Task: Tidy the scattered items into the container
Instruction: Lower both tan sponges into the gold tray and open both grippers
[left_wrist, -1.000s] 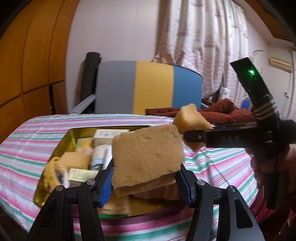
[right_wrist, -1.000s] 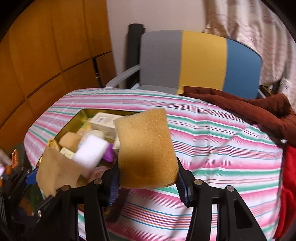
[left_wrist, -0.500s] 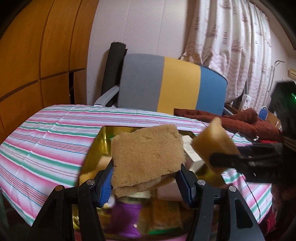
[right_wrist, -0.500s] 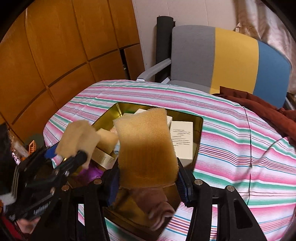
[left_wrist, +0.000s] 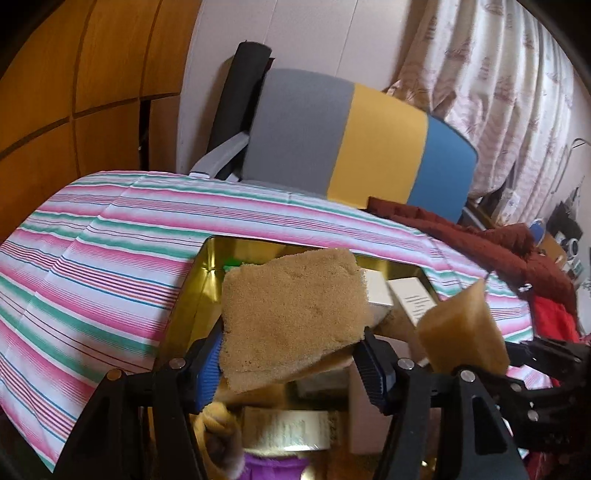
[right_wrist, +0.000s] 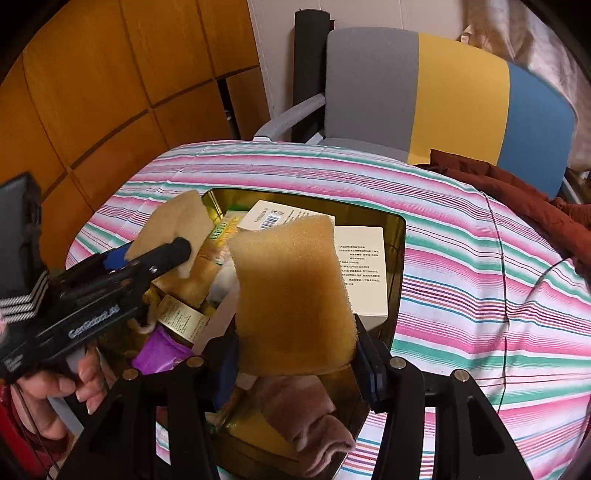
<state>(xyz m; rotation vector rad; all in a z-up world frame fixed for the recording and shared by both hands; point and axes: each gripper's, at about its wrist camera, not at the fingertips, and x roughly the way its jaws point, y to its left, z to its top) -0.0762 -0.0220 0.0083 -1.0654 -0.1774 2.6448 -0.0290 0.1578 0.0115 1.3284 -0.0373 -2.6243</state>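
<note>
A coarse brown sponge (left_wrist: 295, 314) sits tilted between the blue pads of my left gripper (left_wrist: 290, 369), whose jaws are opening; both pads still touch it. It hangs over the gold tin (left_wrist: 201, 295). My right gripper (right_wrist: 295, 358) is shut on a smooth yellow sponge (right_wrist: 291, 291), held upright above the same tin (right_wrist: 398, 236). In the right wrist view the left gripper (right_wrist: 162, 254) comes in from the left with its brown sponge (right_wrist: 181, 218), a hand (right_wrist: 55, 387) on its handle. The yellow sponge (left_wrist: 461, 328) shows at the right of the left wrist view.
The tin holds white boxes (right_wrist: 364, 269), a purple item (right_wrist: 162, 350), a pink cloth (right_wrist: 306, 417) and a tape roll (left_wrist: 284, 428). It rests on a striped tablecloth (right_wrist: 480, 280). A grey, yellow and blue chair (left_wrist: 351, 140) stands behind, with a red-brown garment (left_wrist: 480, 240) at the right.
Both grippers have travelled from beside the tin to above it, so the tin now fills the lower middle of each view. The brown sponge has tilted slightly between the left pads.
</note>
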